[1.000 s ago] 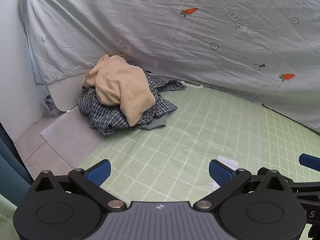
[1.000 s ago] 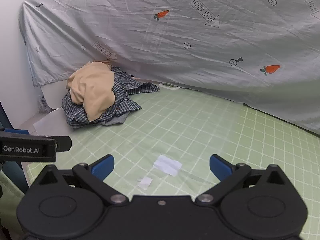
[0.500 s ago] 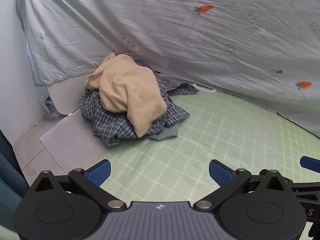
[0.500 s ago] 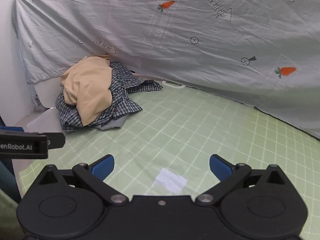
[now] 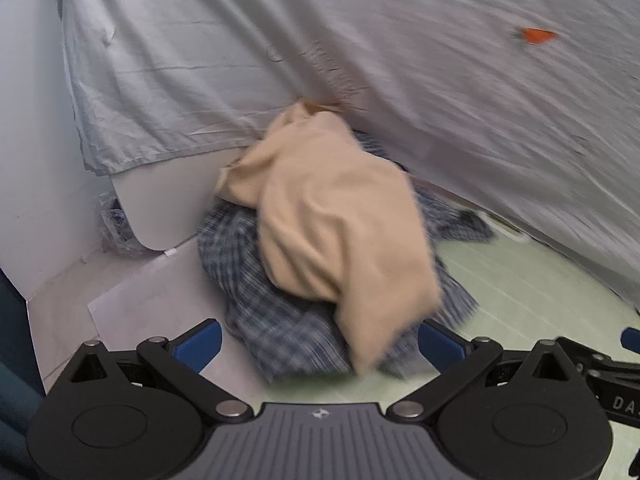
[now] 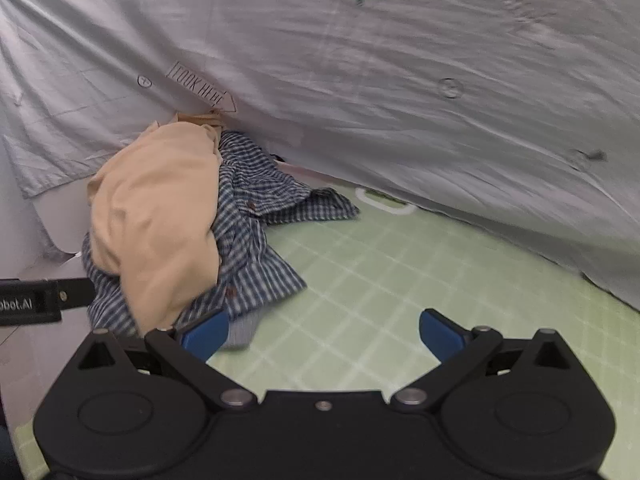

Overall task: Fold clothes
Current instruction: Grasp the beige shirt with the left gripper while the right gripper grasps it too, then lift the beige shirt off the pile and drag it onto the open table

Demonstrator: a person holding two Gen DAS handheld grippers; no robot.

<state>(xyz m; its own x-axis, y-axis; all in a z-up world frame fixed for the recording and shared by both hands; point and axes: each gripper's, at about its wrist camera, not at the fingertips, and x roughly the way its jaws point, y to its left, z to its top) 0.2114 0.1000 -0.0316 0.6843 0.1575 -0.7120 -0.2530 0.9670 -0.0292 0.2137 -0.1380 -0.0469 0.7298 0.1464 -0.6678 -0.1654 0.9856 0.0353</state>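
A heap of clothes lies at the left end of the green checked mat (image 6: 380,280). A tan garment (image 5: 332,216) (image 6: 156,216) is draped over a blue plaid shirt (image 5: 272,320) (image 6: 260,216). My left gripper (image 5: 320,346) is open, its blue fingertips straddling the near edge of the heap, with cloth showing between them but not pinched. My right gripper (image 6: 322,330) is open too, over bare mat just right of the heap; its left fingertip (image 6: 204,334) sits at the shirt's hem. The left view is blurred.
A grey sheet printed with carrots (image 6: 400,80) hangs as a backdrop behind the mat. A white wall (image 5: 32,160) and a pale board (image 5: 160,312) lie to the left of the heap. The left gripper's body (image 6: 36,300) shows at the right view's left edge.
Both grippers have moved forward and left toward the clothes heap, which now fills much more of each view. The white paper scraps on the mat have dropped out of sight. Both stay open.
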